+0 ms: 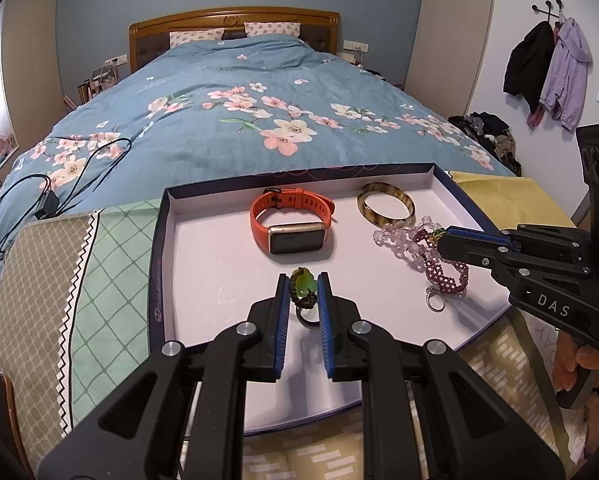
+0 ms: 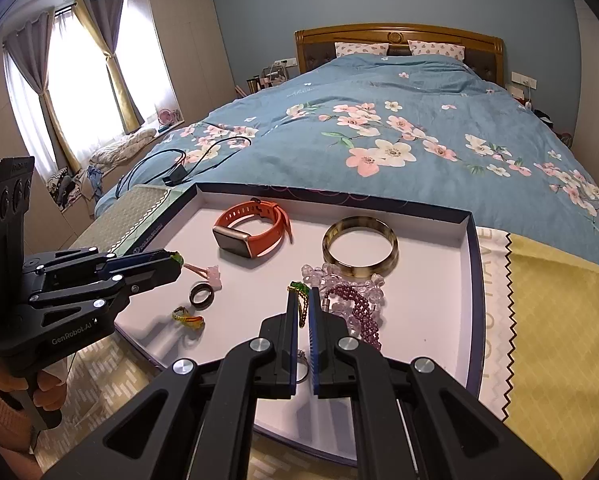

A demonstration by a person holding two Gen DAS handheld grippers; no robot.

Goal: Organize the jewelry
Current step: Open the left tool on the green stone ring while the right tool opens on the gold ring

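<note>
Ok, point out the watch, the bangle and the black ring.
watch (image 1: 297, 240): left wrist view, on its dark screen.
bangle (image 2: 391, 246): right wrist view, on the right side of its band.
black ring (image 2: 200, 293): right wrist view, on its near band.

A white-floored shallow tray with a dark navy rim holds an orange-strapped watch with a pale gold case; at its 3 o'clock lies a mottled amber-and-brown bangle. The blue bedspread carries pink-and-white blossoms (green leaves too).
</note>
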